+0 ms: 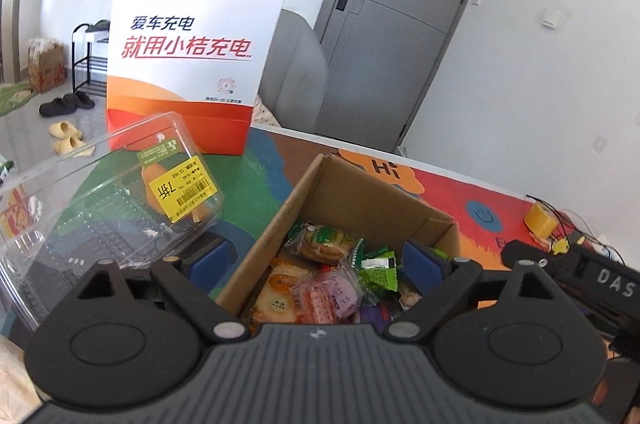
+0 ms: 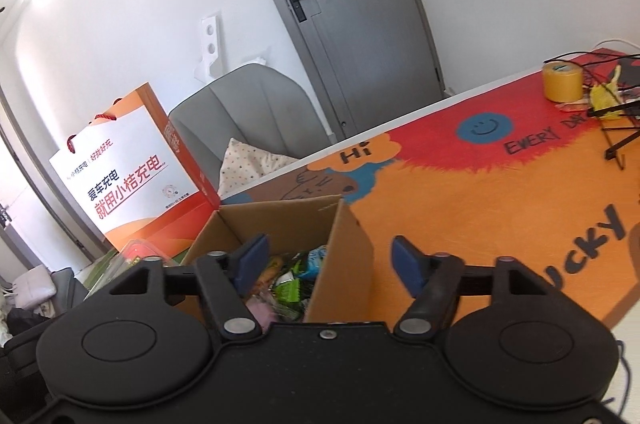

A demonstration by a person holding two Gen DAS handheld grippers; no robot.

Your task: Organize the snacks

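White walls and a grey door [image 2: 356, 24] with a black handle close off the back of the room, with a grey upholstered chair [image 2: 248, 112] and its dotted cushion pushed up to the far edge of the table. Covering the tabletop is a bright cartoon mat [image 2: 480, 208] in orange, red and green, printed with "Hi" and a blue smiley face.

At the far left of the mat stands an upright white-and-orange paper gift bag [image 1: 192, 52] with red cord handles. Near it, toward the cameras, sits an open cardboard box [image 1: 360, 200], its flaps up, holding the snacks [image 1: 328, 264]: wrapped biscuits, green sachets and a pink-and-purple packet heaped together. Just left of the box lies a clear plastic clamshell container [image 1: 100, 208] with a yellow discount sticker and a green label on its lid.

Over the box's near end, the left gripper [image 1: 320, 260] hangs with its blue-padded fingers spread wide, one outside the box's left wall and one over the snacks, nothing between them. Also wide apart and empty, the right gripper [image 2: 332, 260] straddles the box's right wall.

Far right on the mat stand a roll of yellow tape [image 2: 562, 80] and some tangled black wires [image 2: 608, 104].
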